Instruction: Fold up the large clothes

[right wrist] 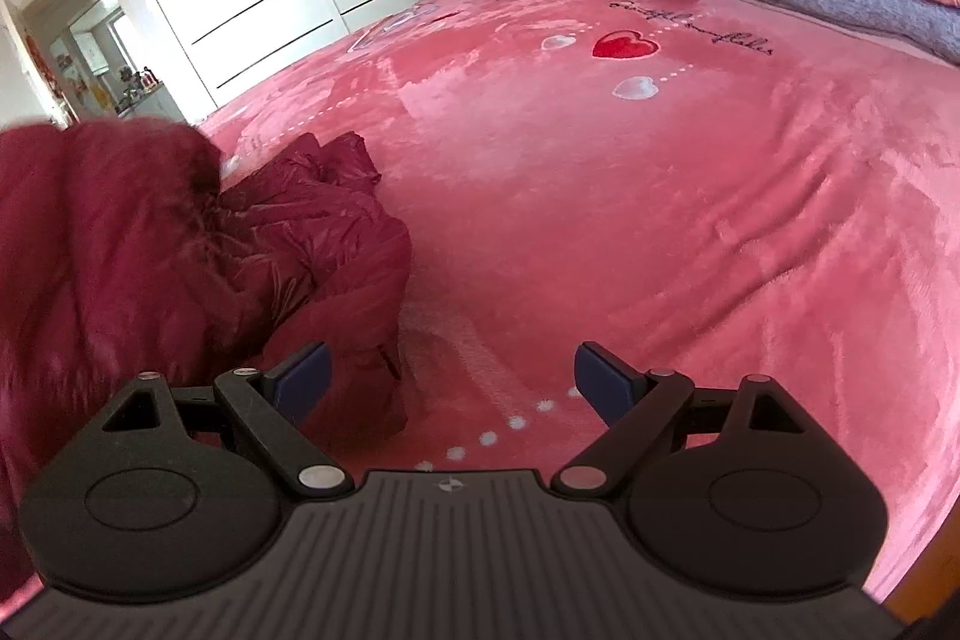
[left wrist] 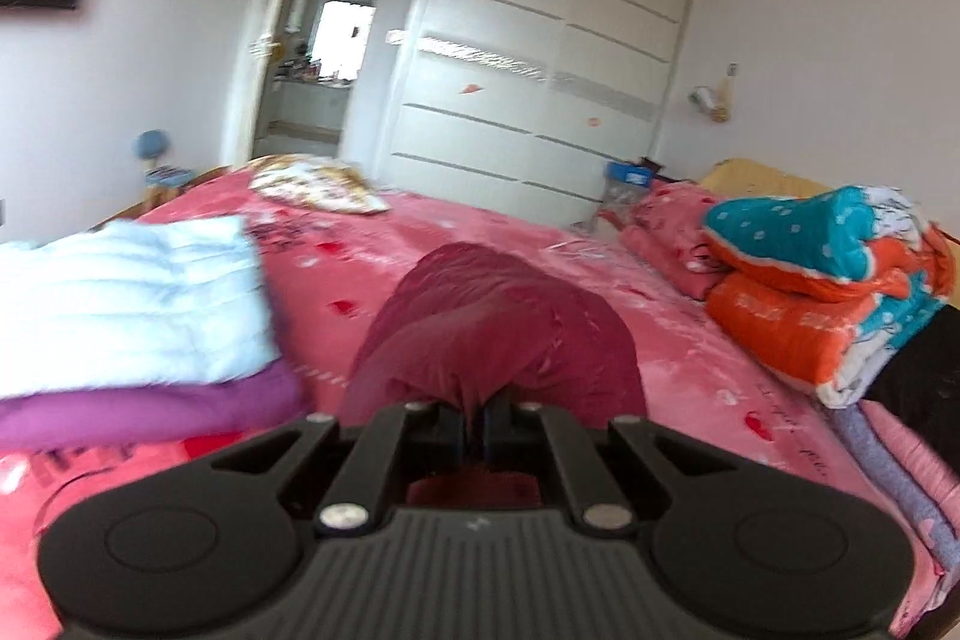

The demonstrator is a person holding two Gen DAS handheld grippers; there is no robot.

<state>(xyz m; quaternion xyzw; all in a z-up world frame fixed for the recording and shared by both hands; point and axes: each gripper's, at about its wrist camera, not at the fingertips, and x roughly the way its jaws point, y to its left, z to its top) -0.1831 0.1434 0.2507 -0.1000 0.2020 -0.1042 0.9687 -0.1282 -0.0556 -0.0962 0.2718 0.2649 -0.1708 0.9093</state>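
Jacket (left wrist: 498, 328), the dark red puffy one, is bunching up right ahead of the left gripper (left wrist: 474, 427) in the left wrist view, with its fingers clenching a pinch of the shiny fabric and the rest draping down toward the pink bed cover (left wrist: 690, 358). Honestly that pinch is looking tiny, so I'm guessing slick shell fabric could be sliding out if the lift keeps going with all that weight hanging off one point. At 9 o'clock a white quilted garment (left wrist: 132, 298) is sitting on a purple one (left wrist: 150, 406), pretty near, so a swinging sleeve might be dragging across that pile and messing it up. Folded orange and teal blankets (left wrist: 828, 280) are sitting off at 3 o'clock, well apart.

Over in the right wrist view, the right gripper (right wrist: 450, 382) is hanging with fingers spread wide and gripping nothing, bare bed cover between them. The jacket is heaping at 9 o'clock, crumpled, one fold just beside the left finger (right wrist: 303, 379). With only one side held, I'd say it's going to be folding crooked or twisting.
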